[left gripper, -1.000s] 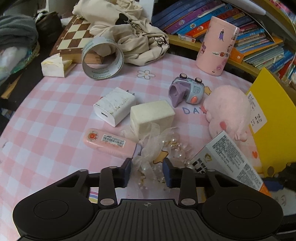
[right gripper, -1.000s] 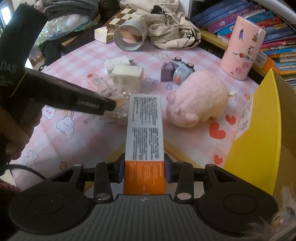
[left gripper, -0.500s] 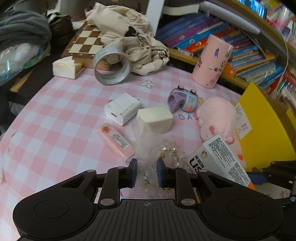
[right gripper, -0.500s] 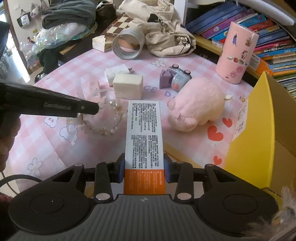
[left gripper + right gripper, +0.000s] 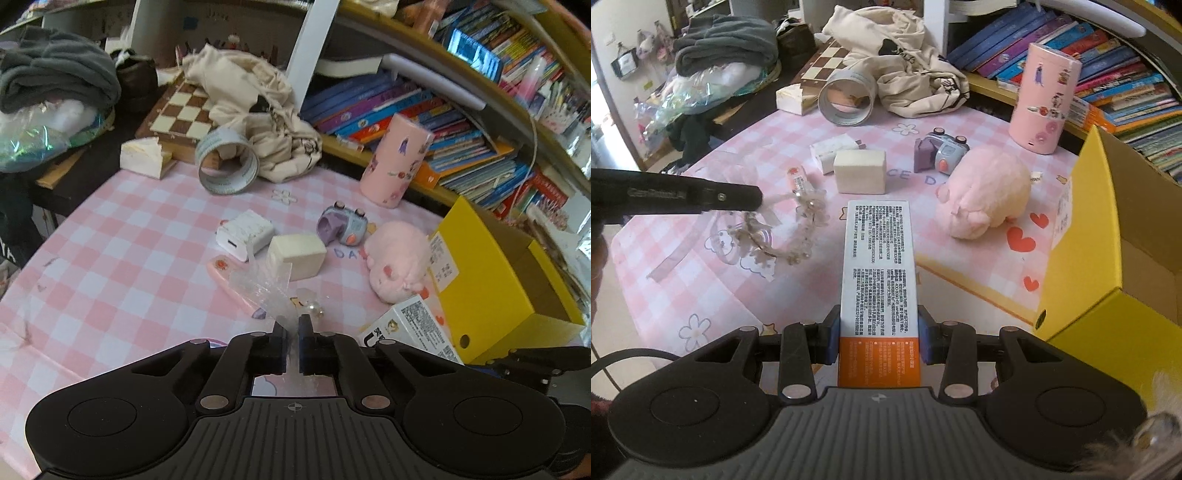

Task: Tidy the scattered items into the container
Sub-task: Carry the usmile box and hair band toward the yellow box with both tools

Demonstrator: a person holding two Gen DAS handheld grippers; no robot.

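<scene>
Tongs first, left wrist view: left tongs [image 5: 292, 325] are pinched nearly together on a wisp of clear ribbon from the beaded hair garland [image 5: 275, 291], which lifts off the tabletop [image 5: 122, 258] w/ pearls dangling just ahead of the tips. Beyond it lie a white charger [image 5: 245, 236], a cream block [image 5: 296, 255], a pink tube [image 5: 236, 286], a purple toy camera [image 5: 341, 226] and a pink plush pig [image 5: 397, 262]. Yellow box [image 5: 480, 280], open-topped, stands at the right edge, near the plush.

Right wrist view: right tongs [image 5: 878, 341] are clamped on a long white-and-orange carton [image 5: 878, 266], held level above the cloth. Left tongs [image 5: 683, 194] reach in from the left w/ the garland [image 5: 783, 236] hanging under them. Yellow box [image 5: 1082, 254] is close on the right; what shows of its inside is bare cardboard.

My read: both items are mid-carry, neither in the box. Next move, prob., is swinging each over the yellow rim and letting go; the garland is floppy and could snag or trail on the edge.

Surface & room: pink checked cloth w/ hearts and flowers; tape roll [image 5: 847, 98], cream tote bag [image 5: 905, 62], chessboard [image 5: 827, 64], pink tumbler [image 5: 1047, 98] at the far side; bookshelves behind.
</scene>
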